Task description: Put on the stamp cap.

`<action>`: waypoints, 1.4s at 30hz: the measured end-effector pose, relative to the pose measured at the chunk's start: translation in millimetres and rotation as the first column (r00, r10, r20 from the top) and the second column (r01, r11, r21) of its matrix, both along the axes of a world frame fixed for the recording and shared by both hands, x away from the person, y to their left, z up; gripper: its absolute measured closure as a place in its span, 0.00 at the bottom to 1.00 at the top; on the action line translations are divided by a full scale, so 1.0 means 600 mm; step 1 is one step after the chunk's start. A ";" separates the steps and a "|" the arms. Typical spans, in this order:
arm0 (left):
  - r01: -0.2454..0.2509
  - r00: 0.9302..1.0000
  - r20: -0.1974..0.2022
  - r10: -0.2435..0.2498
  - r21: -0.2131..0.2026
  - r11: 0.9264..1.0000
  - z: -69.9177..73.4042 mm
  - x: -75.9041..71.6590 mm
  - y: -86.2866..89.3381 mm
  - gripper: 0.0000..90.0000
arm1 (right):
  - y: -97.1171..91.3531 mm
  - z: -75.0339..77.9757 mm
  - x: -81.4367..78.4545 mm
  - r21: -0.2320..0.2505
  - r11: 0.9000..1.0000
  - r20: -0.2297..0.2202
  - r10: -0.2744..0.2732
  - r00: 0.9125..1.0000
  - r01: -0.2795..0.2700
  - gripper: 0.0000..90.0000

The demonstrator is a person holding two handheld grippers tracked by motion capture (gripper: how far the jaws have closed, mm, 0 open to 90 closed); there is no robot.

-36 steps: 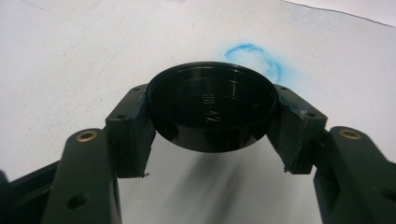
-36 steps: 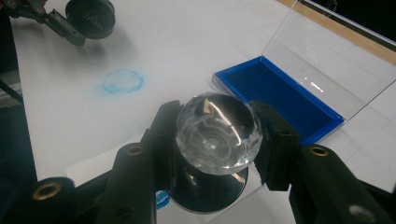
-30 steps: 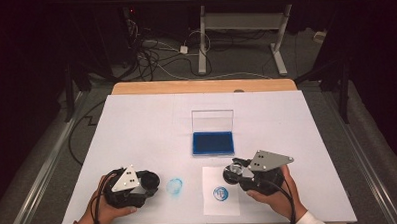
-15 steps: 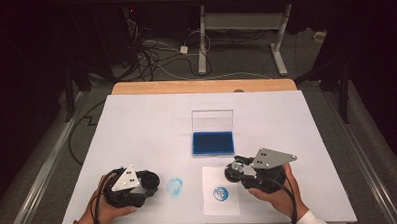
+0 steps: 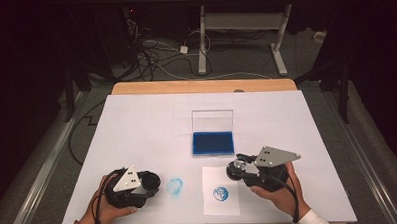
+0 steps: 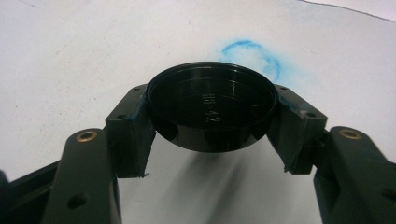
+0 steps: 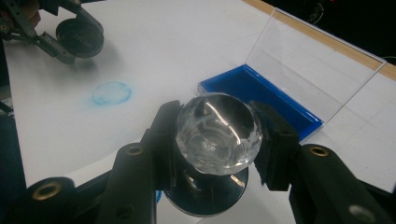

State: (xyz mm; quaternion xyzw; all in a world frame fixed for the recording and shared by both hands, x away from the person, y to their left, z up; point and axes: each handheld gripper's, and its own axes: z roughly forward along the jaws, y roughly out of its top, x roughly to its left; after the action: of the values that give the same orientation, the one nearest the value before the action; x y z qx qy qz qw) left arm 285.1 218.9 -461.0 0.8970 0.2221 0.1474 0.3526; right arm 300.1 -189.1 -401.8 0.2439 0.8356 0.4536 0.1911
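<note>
The white table (image 5: 137, 129) carries an open blue ink pad (image 5: 213, 142) at its centre. At 6 o'clock from the pad lies a paper slip (image 5: 220, 201) with a blue print. The right gripper (image 5: 237, 166), at 3 o'clock of the slip's top edge, clenches a clear-knobbed stamp (image 7: 218, 133). The left gripper (image 5: 150, 181) grasps a black cap (image 6: 211, 105), with a blue smudge (image 5: 174, 186) on the table at 3 o'clock of it.

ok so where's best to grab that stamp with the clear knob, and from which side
By the clear faceted knob, as the right tongs do now: one jaw on each side of it, coming in level from the side. The knob stands above the wide black base, so the inked face below stays free.
</note>
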 end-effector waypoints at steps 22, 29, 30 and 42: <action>0.046 0.999 0.004 -0.046 0.001 0.999 0.004 0.009 -0.040 0.40 | -0.021 0.047 -0.001 0.078 0.996 0.082 -0.040 0.996 0.034 0.63; 0.064 0.998 0.001 -0.064 -0.010 0.998 0.007 0.024 -0.059 0.40 | -0.017 0.056 0.010 0.094 0.995 0.091 -0.046 0.995 0.037 0.63; 0.064 0.998 0.002 -0.064 -0.015 0.998 0.007 0.026 -0.063 0.40 | -0.016 0.057 0.011 0.094 0.995 0.092 -0.046 0.995 0.037 0.63; 0.098 0.995 0.014 -0.097 -0.069 0.993 0.017 0.045 -0.122 0.40 | 0.024 0.075 0.021 0.124 0.992 0.108 -0.012 0.994 -0.001 0.63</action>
State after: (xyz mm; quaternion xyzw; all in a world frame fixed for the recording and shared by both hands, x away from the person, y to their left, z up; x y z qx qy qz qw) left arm 311.9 145.6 -450.5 0.8931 0.1810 0.1270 0.3918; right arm 312.7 -174.6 -356.6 0.2325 0.7934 0.5168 0.2220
